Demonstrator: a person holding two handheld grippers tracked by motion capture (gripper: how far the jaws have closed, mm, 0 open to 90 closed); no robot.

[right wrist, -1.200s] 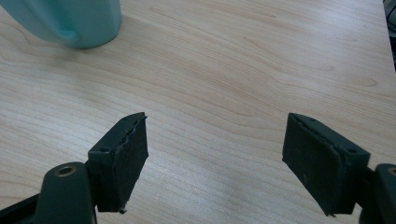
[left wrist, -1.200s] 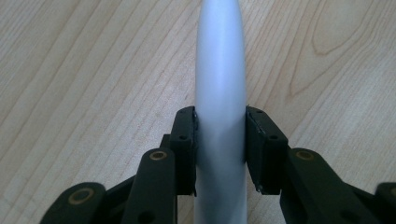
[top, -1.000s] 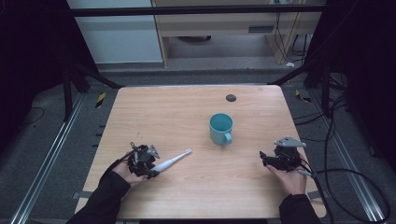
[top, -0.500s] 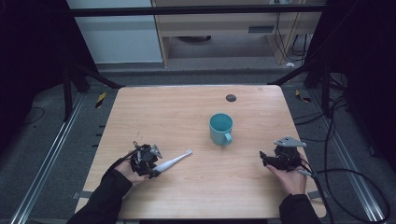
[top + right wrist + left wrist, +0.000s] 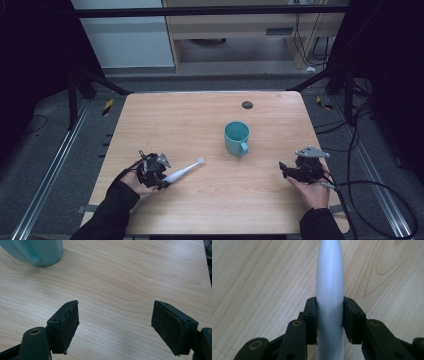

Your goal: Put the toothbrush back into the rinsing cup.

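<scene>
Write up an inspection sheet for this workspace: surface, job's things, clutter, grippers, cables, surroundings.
Surface: light wooden table, with a small dark round spot near the far edge.
Job's things: white toothbrush, brush end pointing toward the teal mug; the mug stands upright, handle facing the person.
Clutter: nothing seen.
Grippers: left gripper shut on the toothbrush handle, jaws pressed to both sides; right gripper open, holding nothing, low over bare wood right of the mug.
Cables: black cable trailing from the right gripper off the table's right side.
Surroundings: dark floor, metal rails, a light cabinet behind the table.
</scene>
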